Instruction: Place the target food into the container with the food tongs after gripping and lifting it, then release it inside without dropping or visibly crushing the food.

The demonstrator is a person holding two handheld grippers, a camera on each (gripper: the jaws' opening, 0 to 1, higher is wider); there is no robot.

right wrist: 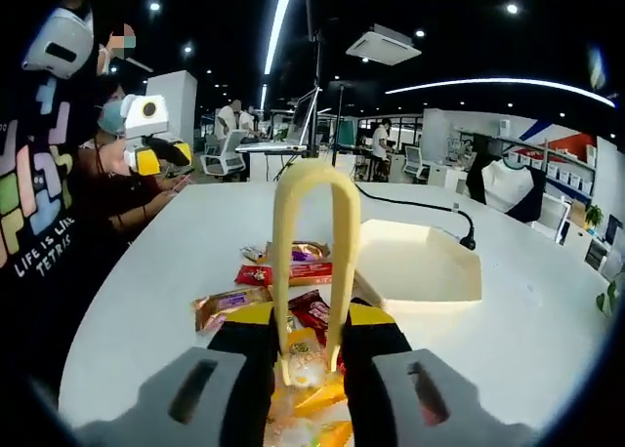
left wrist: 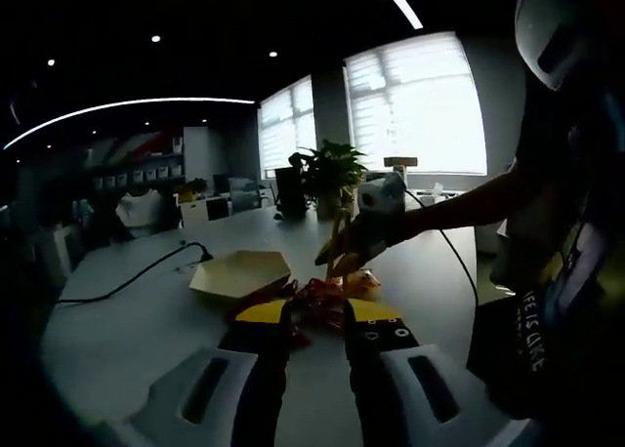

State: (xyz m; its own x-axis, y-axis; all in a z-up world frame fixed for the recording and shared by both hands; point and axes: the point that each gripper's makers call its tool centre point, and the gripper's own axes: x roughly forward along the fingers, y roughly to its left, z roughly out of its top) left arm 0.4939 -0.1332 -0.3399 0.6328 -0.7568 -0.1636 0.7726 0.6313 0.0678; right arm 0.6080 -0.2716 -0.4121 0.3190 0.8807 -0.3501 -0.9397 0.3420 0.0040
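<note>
My right gripper (right wrist: 311,345) is shut on the pale yellow food tongs (right wrist: 340,242); their two arms run forward between the jaws to a rounded bend. A yellowish wrapped snack (right wrist: 305,361) sits between the arms close to the jaws; whether it is pinched I cannot tell. Several wrapped snack packets (right wrist: 291,271) lie on the white table ahead, left of the pale open container (right wrist: 420,266). In the left gripper view that container (left wrist: 239,273) lies left of the red packets (left wrist: 322,296), and the right gripper (left wrist: 383,201) hangs above them with the tongs (left wrist: 339,242) angled down. My left gripper (left wrist: 314,335) is open, low over the table.
A black cable (left wrist: 127,281) runs across the white table (left wrist: 137,330) to the container's far side. A potted plant (left wrist: 332,174) stands at the table's far end. A person in a dark printed shirt (left wrist: 547,310) stands close at the table's edge. More people sit at desks (right wrist: 234,135) behind.
</note>
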